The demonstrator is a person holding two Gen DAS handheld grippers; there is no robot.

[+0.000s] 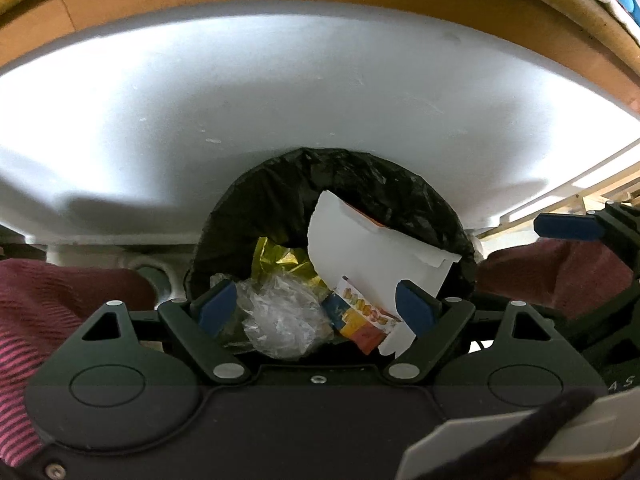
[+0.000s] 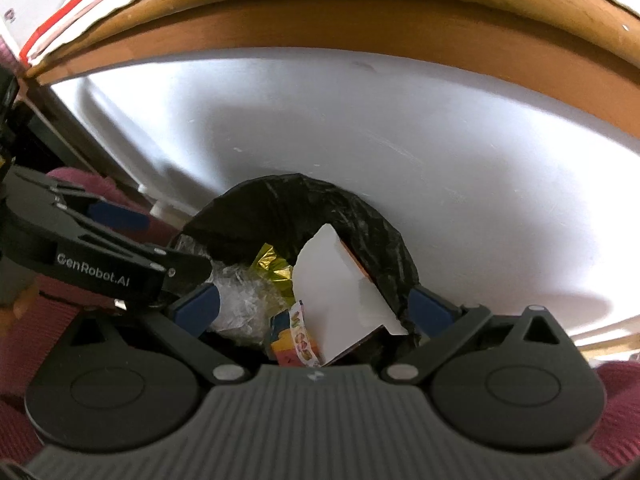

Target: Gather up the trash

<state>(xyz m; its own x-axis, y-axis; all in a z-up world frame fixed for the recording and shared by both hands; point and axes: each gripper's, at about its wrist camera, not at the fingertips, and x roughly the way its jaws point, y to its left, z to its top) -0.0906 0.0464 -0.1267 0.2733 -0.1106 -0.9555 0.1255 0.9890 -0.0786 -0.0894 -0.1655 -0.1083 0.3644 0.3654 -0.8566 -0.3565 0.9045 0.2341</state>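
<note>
A bin lined with a black bag point(image 1: 280, 188) point(image 2: 280, 204) sits just ahead of both grippers. Inside lie a torn white card point(image 1: 360, 240) point(image 2: 332, 280), gold foil point(image 1: 280, 256) point(image 2: 272, 266), crumpled clear plastic point(image 1: 280, 316) point(image 2: 240, 304) and a small colourful box point(image 1: 360, 324) point(image 2: 296, 344). Over the bin's mouth my left gripper point(image 1: 316, 306) stands open, with nothing pinched between its blue pads point(image 1: 218, 306). Beside it my right gripper point(image 2: 315, 307) is open too, its right pad point(image 2: 432, 308) by the bag's rim. The left gripper's body point(image 2: 96, 272) shows in the right wrist view.
A white panel point(image 1: 280, 100) rises behind the bin under a wooden table edge point(image 2: 360, 16). Maroon fabric point(image 1: 60, 300) point(image 1: 560, 272) flanks the bin on both sides. Wooden slats point(image 1: 600, 192) show at the far right.
</note>
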